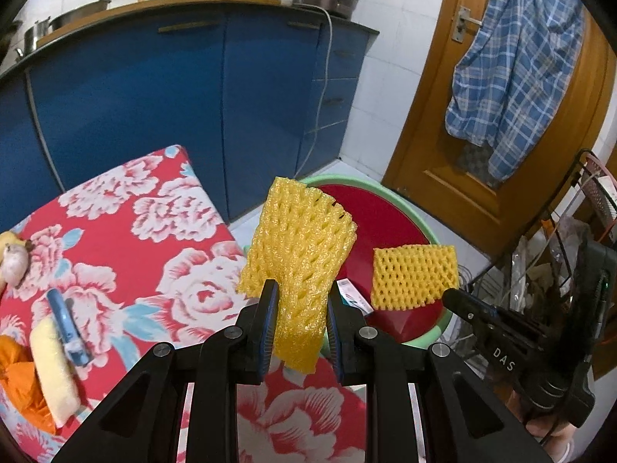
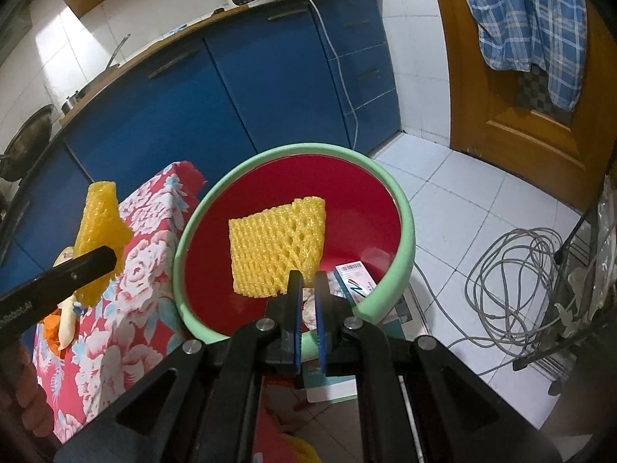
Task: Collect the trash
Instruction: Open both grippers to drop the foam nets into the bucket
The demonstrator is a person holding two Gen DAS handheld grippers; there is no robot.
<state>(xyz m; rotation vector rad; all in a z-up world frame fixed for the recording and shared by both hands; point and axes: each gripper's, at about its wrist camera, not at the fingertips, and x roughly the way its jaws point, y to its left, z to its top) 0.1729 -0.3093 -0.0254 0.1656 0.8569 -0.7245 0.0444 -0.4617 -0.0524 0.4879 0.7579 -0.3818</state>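
Note:
My left gripper (image 1: 301,293) is shut on a yellow foam fruit net (image 1: 299,247) and holds it in the air over the table's right edge, next to the basin. It also shows in the right wrist view (image 2: 101,237). My right gripper (image 2: 306,283) is shut on a second yellow foam net (image 2: 278,247) over the red basin with a green rim (image 2: 405,243). That net also shows in the left wrist view (image 1: 414,276). A small card box (image 2: 355,281) and crumpled paper lie in the basin.
A table with a red floral cloth (image 1: 127,231) carries garlic (image 1: 14,258), a blue peeler (image 1: 67,326), a pale foam piece (image 1: 54,374) and orange plastic (image 1: 15,378). Blue cabinets (image 1: 154,88) stand behind. A coiled grey cable (image 2: 516,270) lies on the white tile floor; a wire rack (image 1: 559,270) stands right.

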